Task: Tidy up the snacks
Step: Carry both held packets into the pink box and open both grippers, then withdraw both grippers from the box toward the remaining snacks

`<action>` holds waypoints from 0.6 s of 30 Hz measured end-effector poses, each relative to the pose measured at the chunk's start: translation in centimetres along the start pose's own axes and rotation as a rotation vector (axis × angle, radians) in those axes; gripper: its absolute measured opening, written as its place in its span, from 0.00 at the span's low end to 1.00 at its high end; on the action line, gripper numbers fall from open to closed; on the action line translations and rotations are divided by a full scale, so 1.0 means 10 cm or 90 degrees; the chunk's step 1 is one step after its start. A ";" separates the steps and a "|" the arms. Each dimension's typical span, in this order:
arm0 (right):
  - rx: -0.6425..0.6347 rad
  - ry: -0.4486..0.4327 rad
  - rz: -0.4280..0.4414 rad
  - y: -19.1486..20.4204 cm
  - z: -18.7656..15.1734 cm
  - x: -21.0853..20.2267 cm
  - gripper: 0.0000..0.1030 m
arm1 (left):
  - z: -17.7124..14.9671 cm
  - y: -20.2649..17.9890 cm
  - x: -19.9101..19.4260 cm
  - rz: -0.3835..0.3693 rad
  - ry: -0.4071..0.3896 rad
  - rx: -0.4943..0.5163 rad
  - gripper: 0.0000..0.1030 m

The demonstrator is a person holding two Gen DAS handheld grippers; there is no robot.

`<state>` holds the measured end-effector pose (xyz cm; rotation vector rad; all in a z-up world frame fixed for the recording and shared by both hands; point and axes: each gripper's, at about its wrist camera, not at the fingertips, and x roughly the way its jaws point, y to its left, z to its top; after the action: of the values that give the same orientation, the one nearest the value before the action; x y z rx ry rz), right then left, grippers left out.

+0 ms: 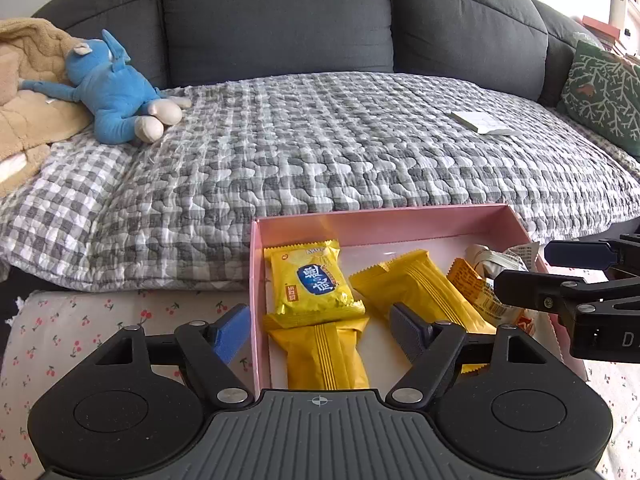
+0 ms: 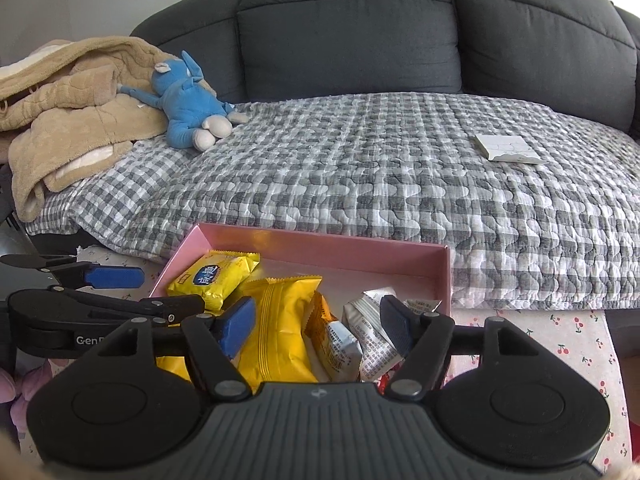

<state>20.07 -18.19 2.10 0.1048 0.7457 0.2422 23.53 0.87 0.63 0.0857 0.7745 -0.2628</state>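
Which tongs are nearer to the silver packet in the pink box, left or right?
Right. The right tongs are open directly over the silver packet. The left tongs are open at the other end of the pink box, over yellow packets.

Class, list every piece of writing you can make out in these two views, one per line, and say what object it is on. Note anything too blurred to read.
"Gen": on the body of the left tool, cut off after that.
"D": on the body of the right tool, the rest out of frame.
Blue oval logo on the yellow snack packet: Chinese characters and small top lettering, too blurred to read.
Fine print on the silver packet and orange packet: too small to read.
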 end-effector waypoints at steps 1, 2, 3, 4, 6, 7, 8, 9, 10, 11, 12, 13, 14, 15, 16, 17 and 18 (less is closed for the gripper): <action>-0.003 0.000 0.000 0.01 -0.01 -0.04 0.64 | -0.02 0.00 -0.04 0.000 -0.001 -0.001 0.77; -0.005 -0.001 0.001 0.03 -0.02 -0.08 0.65 | -0.04 0.01 -0.08 -0.002 -0.003 -0.002 0.77; -0.006 -0.002 0.002 0.03 -0.03 -0.12 0.65 | -0.06 0.01 -0.13 -0.003 -0.004 -0.005 0.77; -0.006 -0.002 0.004 0.04 -0.04 -0.16 0.65 | -0.08 0.02 -0.16 -0.005 -0.005 -0.008 0.77; -0.004 0.000 0.005 0.06 -0.05 -0.23 0.66 | -0.13 0.01 -0.24 -0.003 -0.006 -0.008 0.78; -0.005 -0.002 0.006 0.07 -0.06 -0.27 0.66 | -0.15 0.01 -0.27 -0.002 -0.006 -0.006 0.78; -0.006 -0.005 0.008 0.08 -0.08 -0.31 0.67 | -0.18 0.00 -0.31 -0.003 -0.006 -0.002 0.78; -0.008 -0.007 0.009 0.10 -0.09 -0.35 0.68 | -0.19 -0.01 -0.35 -0.003 -0.007 0.002 0.78; -0.010 -0.009 0.011 0.11 -0.10 -0.38 0.68 | -0.21 -0.02 -0.39 -0.004 -0.007 0.005 0.78; -0.011 -0.011 0.014 0.13 -0.12 -0.42 0.69 | -0.23 -0.03 -0.42 -0.005 -0.008 0.006 0.79; -0.009 -0.013 0.017 0.14 -0.14 -0.45 0.70 | -0.25 -0.05 -0.47 -0.005 -0.009 0.007 0.79; -0.008 -0.013 0.020 0.15 -0.16 -0.48 0.70 | -0.27 -0.06 -0.51 -0.005 -0.010 0.008 0.81; -0.009 -0.013 0.021 0.17 -0.18 -0.51 0.71 | -0.30 -0.06 -0.56 -0.005 -0.010 0.010 0.82; -0.015 -0.013 0.019 0.19 -0.21 -0.54 0.72 | -0.34 -0.07 -0.61 -0.006 -0.011 0.013 0.82; -0.021 -0.014 0.015 0.21 -0.23 -0.57 0.72 | -0.37 -0.07 -0.65 -0.008 -0.010 0.013 0.83; -0.025 -0.012 0.011 0.23 -0.26 -0.59 0.73 | -0.42 -0.07 -0.70 -0.009 -0.006 0.012 0.83; -0.027 -0.008 0.006 0.25 -0.29 -0.63 0.73 | -0.48 -0.07 -0.75 -0.008 -0.004 0.009 0.83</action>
<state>13.16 -17.39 4.55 0.0691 0.7268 0.2662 15.02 2.57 2.50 0.0930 0.7673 -0.2803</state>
